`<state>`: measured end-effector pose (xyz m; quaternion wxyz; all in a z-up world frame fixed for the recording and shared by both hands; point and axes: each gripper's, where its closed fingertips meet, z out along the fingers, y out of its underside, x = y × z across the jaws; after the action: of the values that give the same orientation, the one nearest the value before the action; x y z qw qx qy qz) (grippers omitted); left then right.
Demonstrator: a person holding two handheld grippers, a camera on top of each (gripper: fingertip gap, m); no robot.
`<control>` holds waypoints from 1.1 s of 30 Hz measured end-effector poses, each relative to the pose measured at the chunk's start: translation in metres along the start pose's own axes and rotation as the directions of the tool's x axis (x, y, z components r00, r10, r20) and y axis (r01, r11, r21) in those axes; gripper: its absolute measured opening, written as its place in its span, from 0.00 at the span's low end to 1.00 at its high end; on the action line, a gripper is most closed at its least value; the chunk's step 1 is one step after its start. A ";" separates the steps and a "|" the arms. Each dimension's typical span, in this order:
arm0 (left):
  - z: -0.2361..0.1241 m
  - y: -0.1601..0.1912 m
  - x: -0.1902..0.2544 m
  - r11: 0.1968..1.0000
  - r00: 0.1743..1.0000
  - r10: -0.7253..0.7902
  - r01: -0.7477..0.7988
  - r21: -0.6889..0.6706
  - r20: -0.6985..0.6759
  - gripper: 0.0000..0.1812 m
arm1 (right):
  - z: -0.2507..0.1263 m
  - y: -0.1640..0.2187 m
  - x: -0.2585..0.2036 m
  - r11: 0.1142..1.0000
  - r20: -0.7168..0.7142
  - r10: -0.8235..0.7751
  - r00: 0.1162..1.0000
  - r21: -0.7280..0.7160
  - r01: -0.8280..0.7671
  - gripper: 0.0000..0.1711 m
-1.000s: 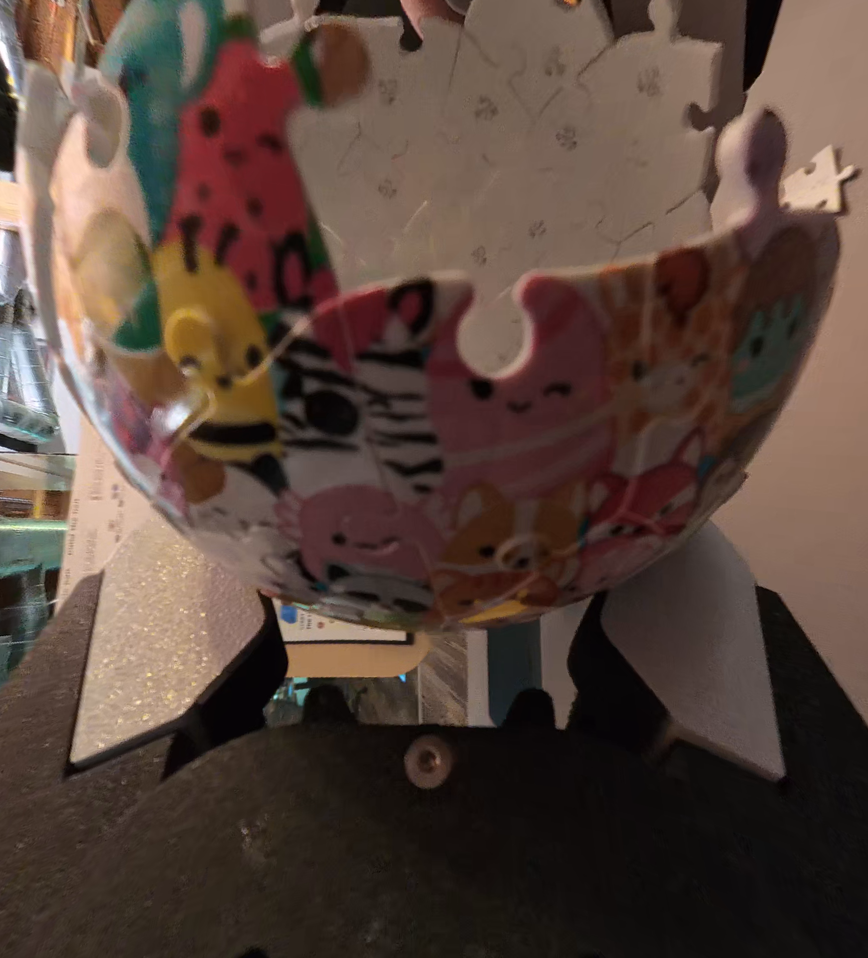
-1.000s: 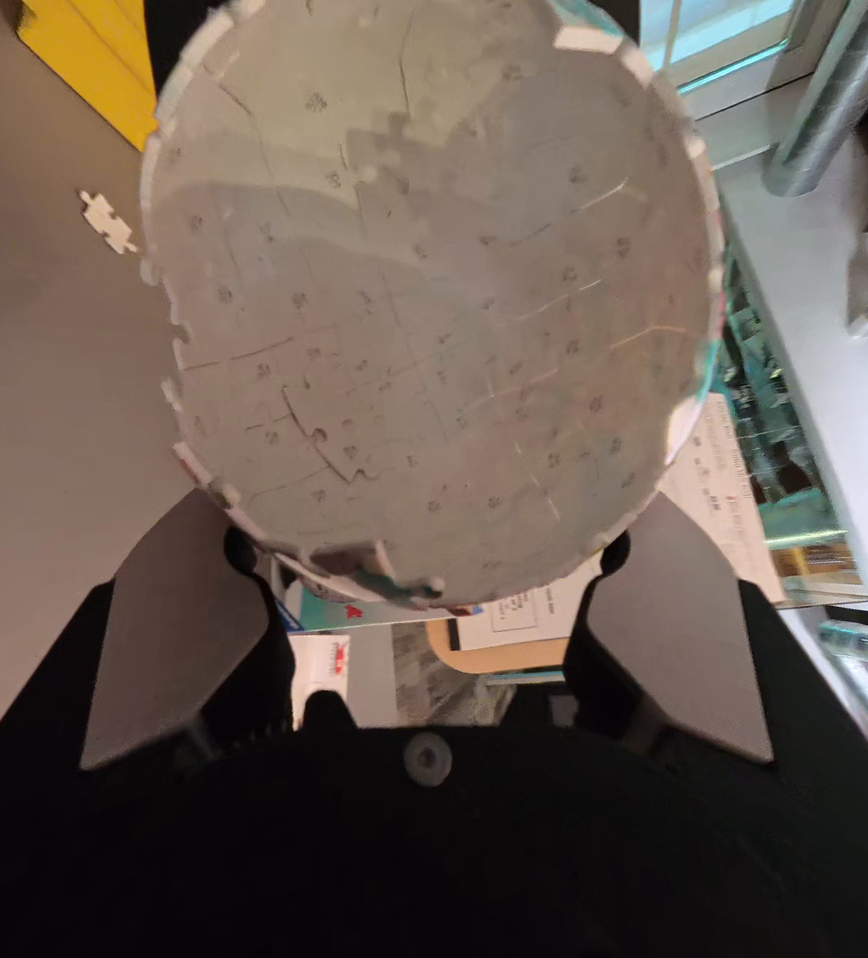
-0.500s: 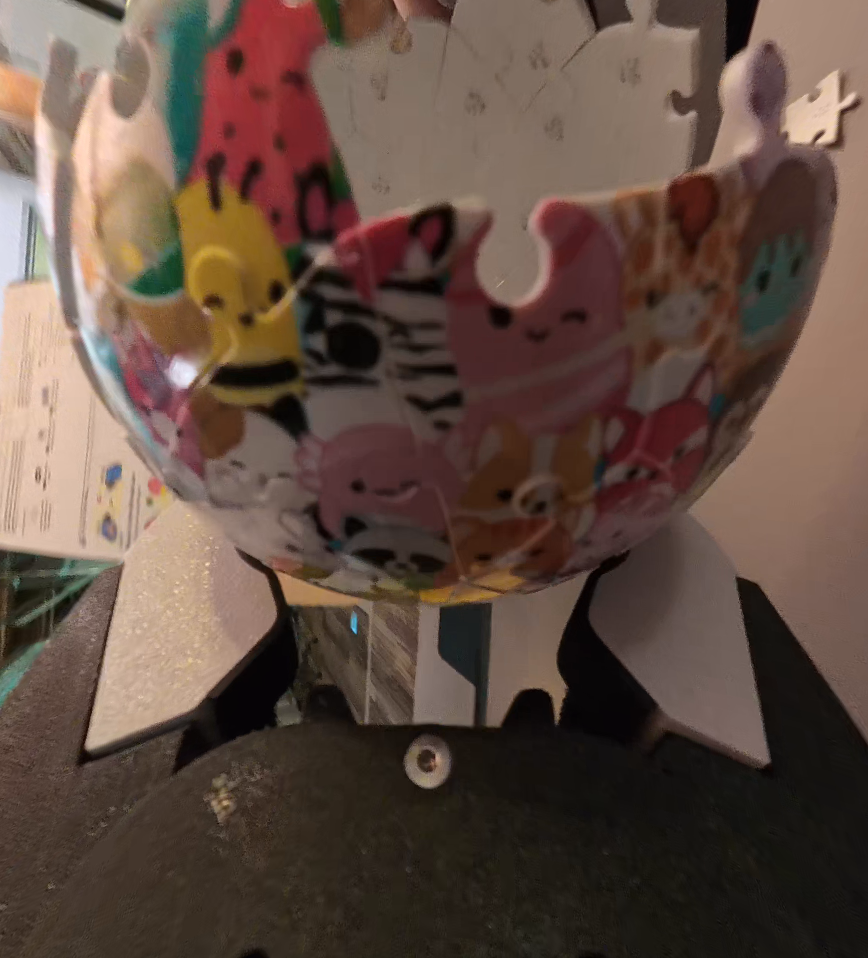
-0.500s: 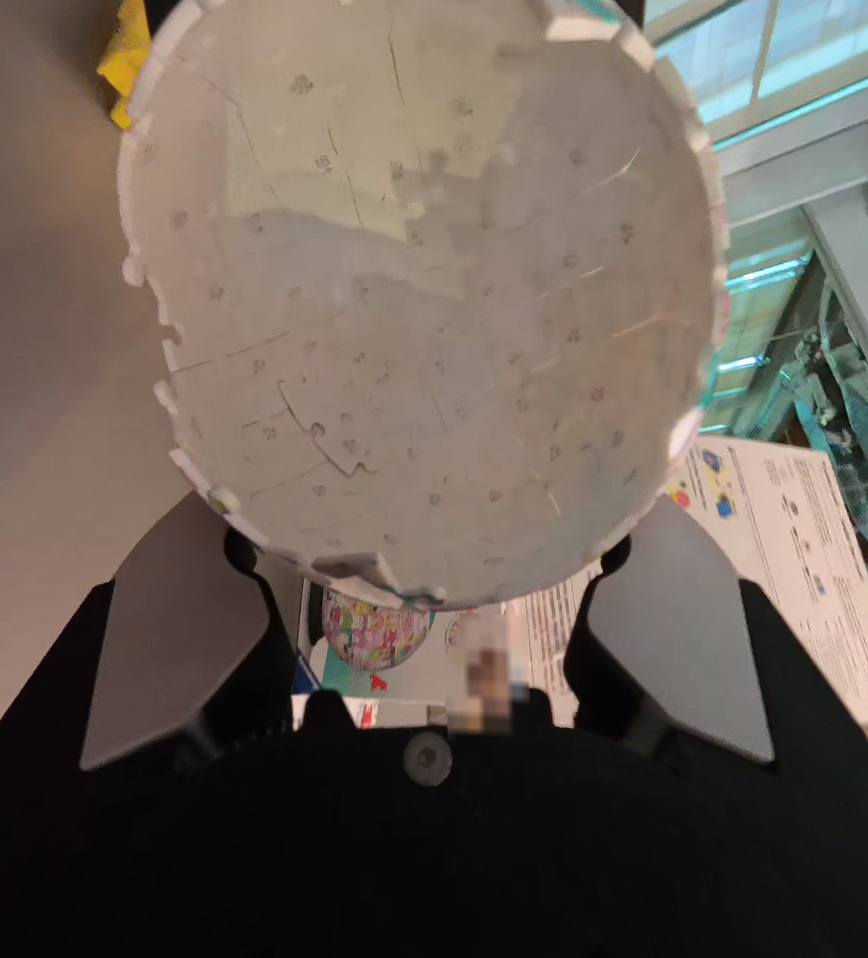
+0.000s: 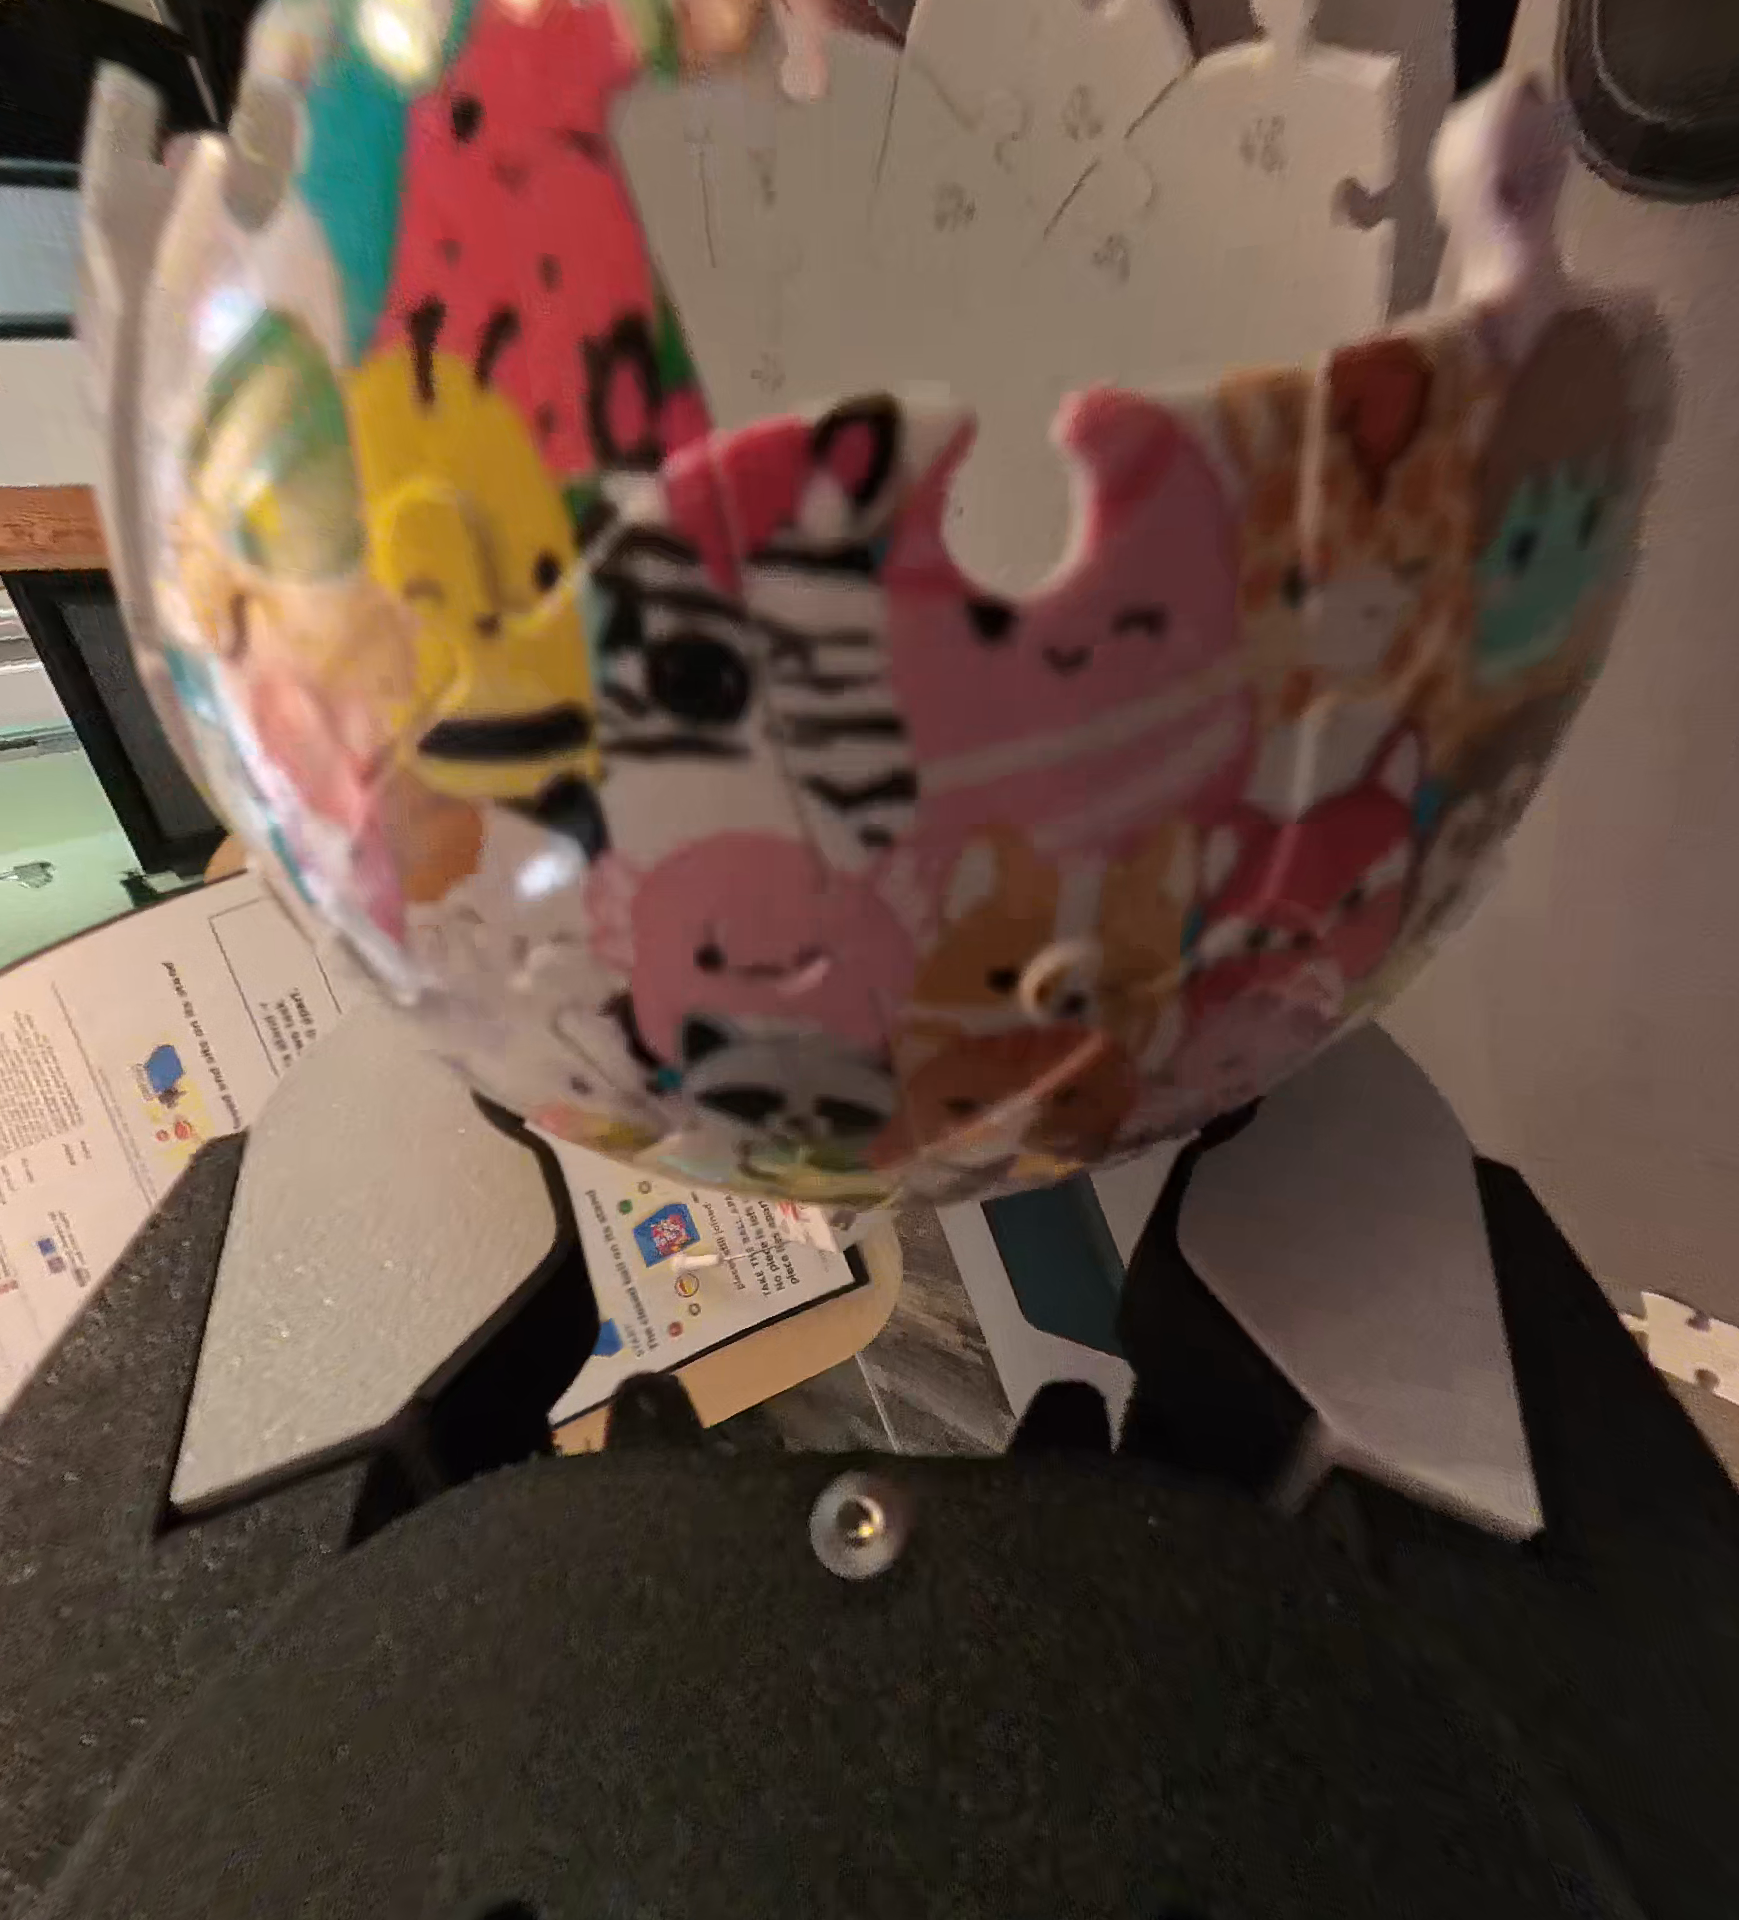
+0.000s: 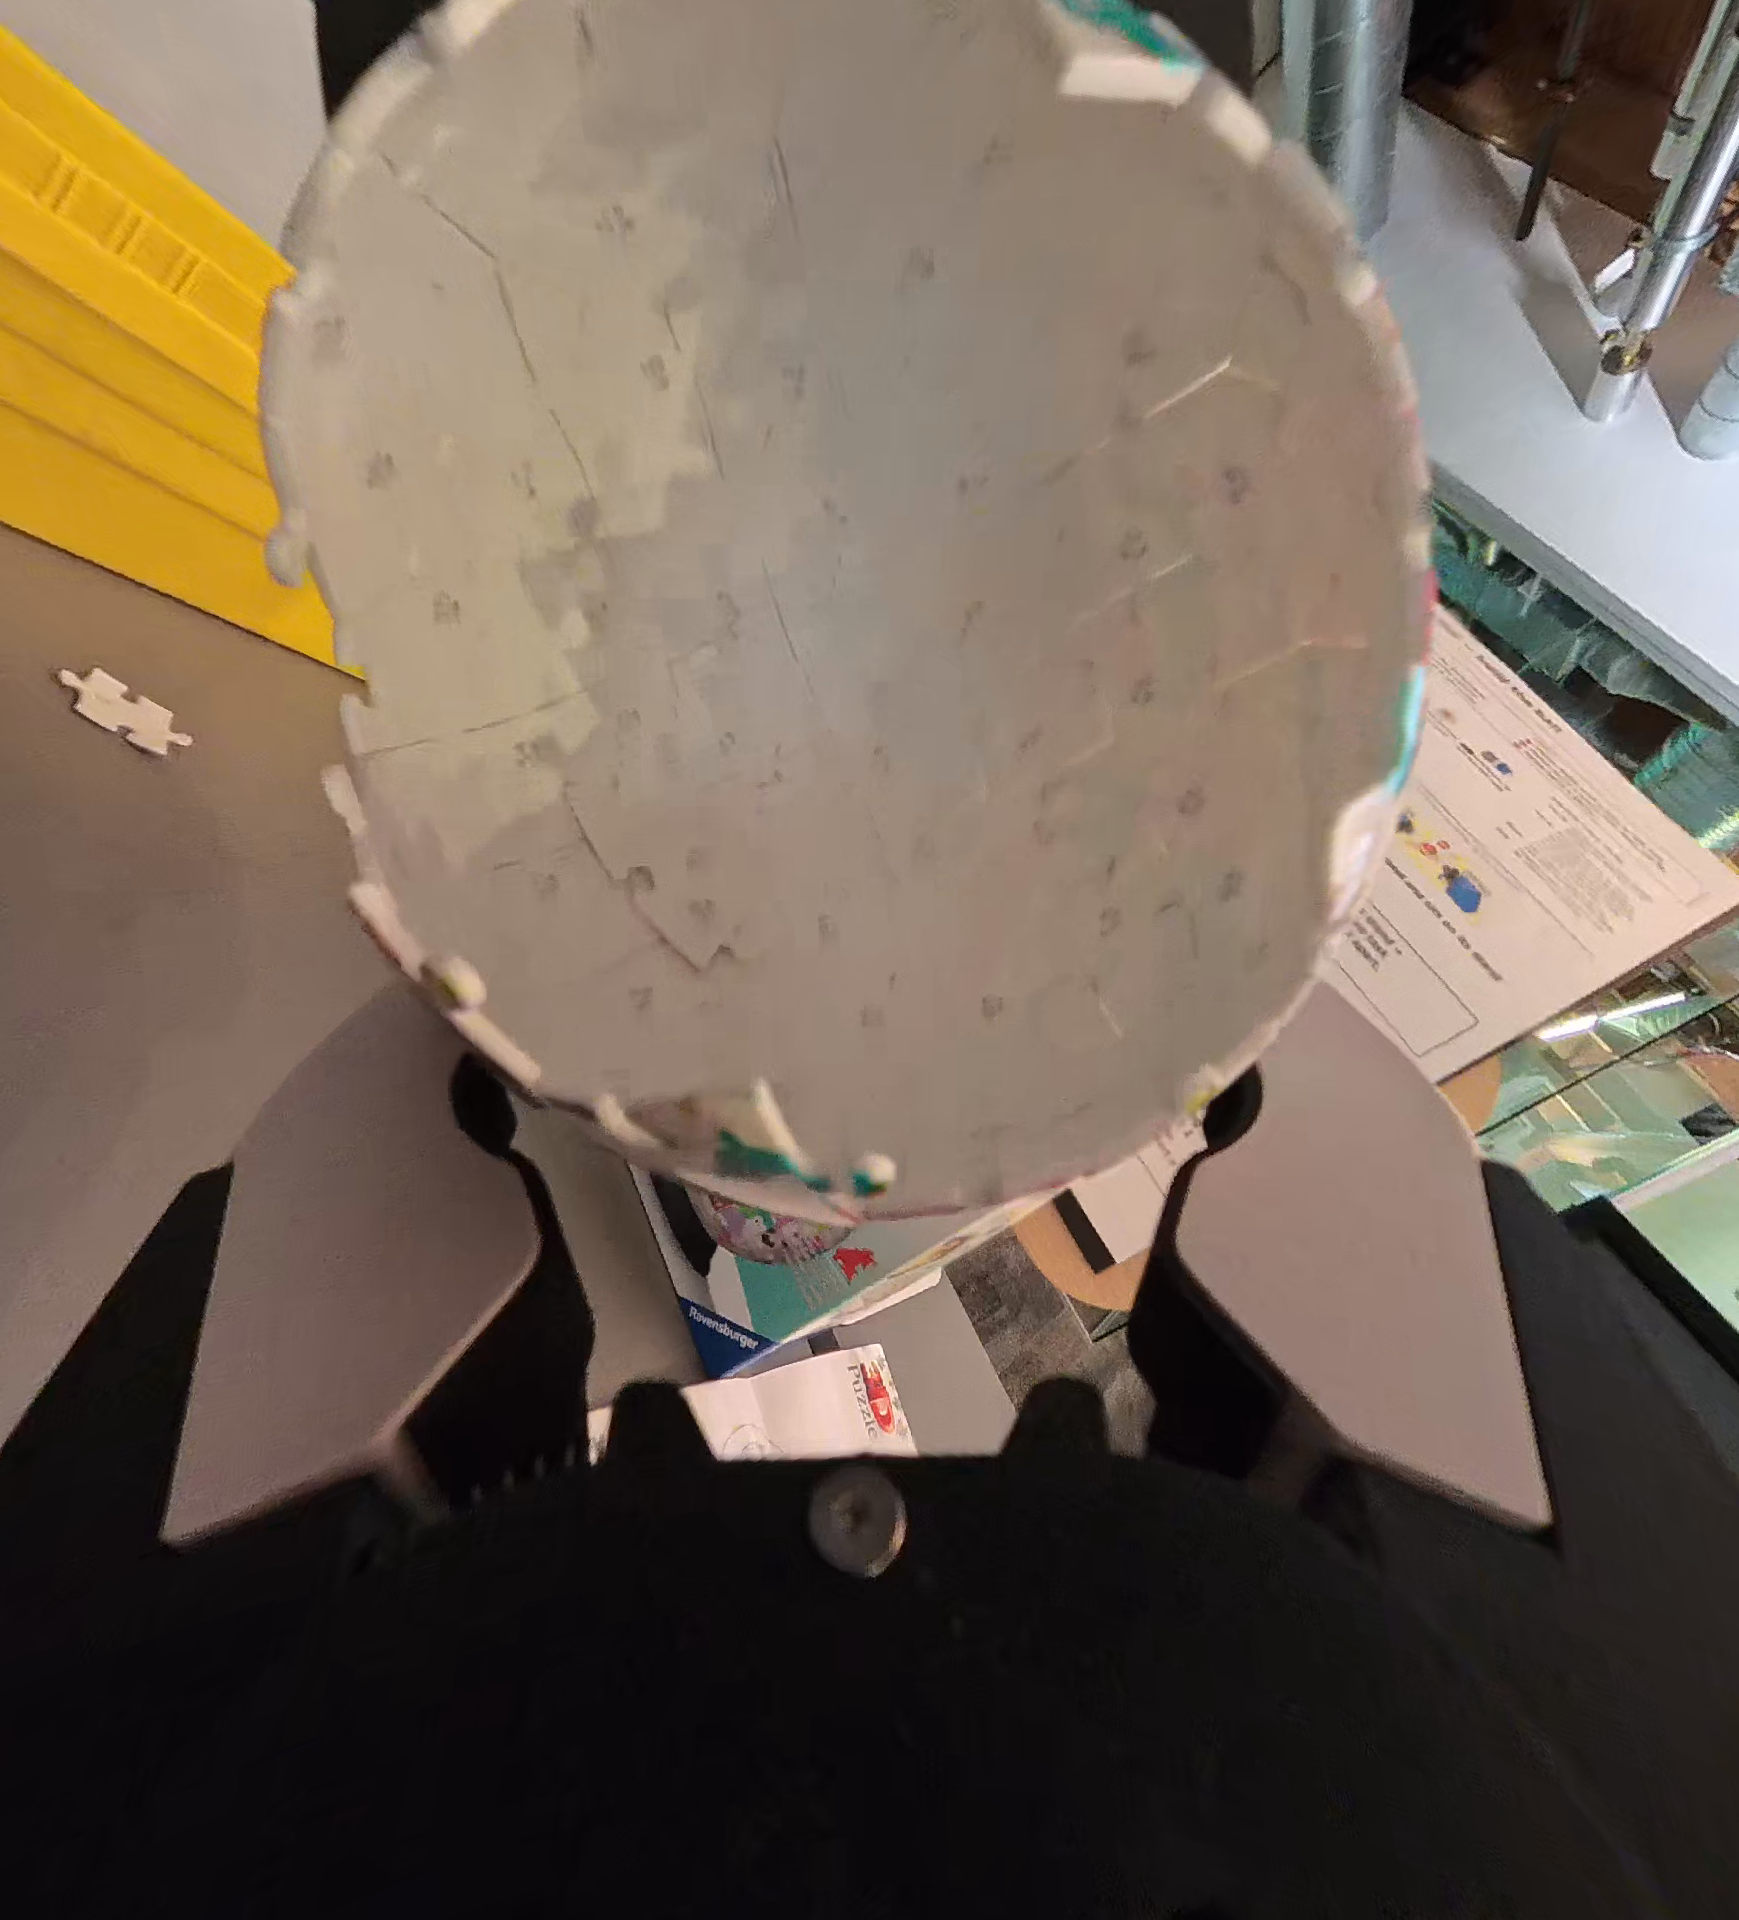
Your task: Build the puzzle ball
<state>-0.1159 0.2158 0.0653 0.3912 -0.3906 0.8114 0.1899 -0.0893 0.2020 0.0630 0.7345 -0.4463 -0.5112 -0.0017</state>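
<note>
In the left wrist view, a bowl-shaped part of the puzzle ball [image 5: 948, 675] shows its colourful cartoon-animal outside and a white inside above a jagged rim. My left gripper [image 5: 886, 1049] is shut on its lower part, with the fingers wide apart. In the right wrist view, a puzzle ball shell [image 6: 844, 571] shows only its white hollow inside. My right gripper [image 6: 870, 997] is shut on its lower rim. One loose white piece [image 5: 1701, 1361] lies on the grey table [image 6: 65, 987]; it also shows in the right wrist view [image 6: 122, 710].
A printed instruction sheet [image 5: 65, 1101] lies past the table edge and shows in the right wrist view [image 6: 1530, 862]. A yellow plastic crate [image 6: 65, 343] stands at the back left. The puzzle box [image 6: 740, 1320] lies below the shell. Metal pipes [image 6: 1675, 260] stand at the right. The tips of one gripper are about 5 cm away from the tips of the other.
Both grippers have swung with their shells still in the grip; the background has shifted. The loose piece and yellow crate have come back into the right view, and the sheet into the left.
</note>
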 end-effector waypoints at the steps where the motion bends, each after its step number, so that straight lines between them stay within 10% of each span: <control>1: 0.000 -0.002 -0.001 1.000 1.000 0.003 -0.003 -0.002 -0.006 0.70 | 0.000 0.003 0.001 1.000 -0.003 0.008 1.000 0.001 -0.008 0.78; 33: 0.065 0.022 0.173 0.806 0.803 -0.578 0.590 0.052 -0.144 0.68 | 0.015 0.090 -0.160 0.970 0.563 0.177 0.808 -0.239 -0.046 0.78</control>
<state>-0.1687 0.1856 -0.1103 0.3986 -0.6134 0.6818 -0.0022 -0.1350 0.1937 -0.1151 0.4903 -0.5311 -0.6800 0.1229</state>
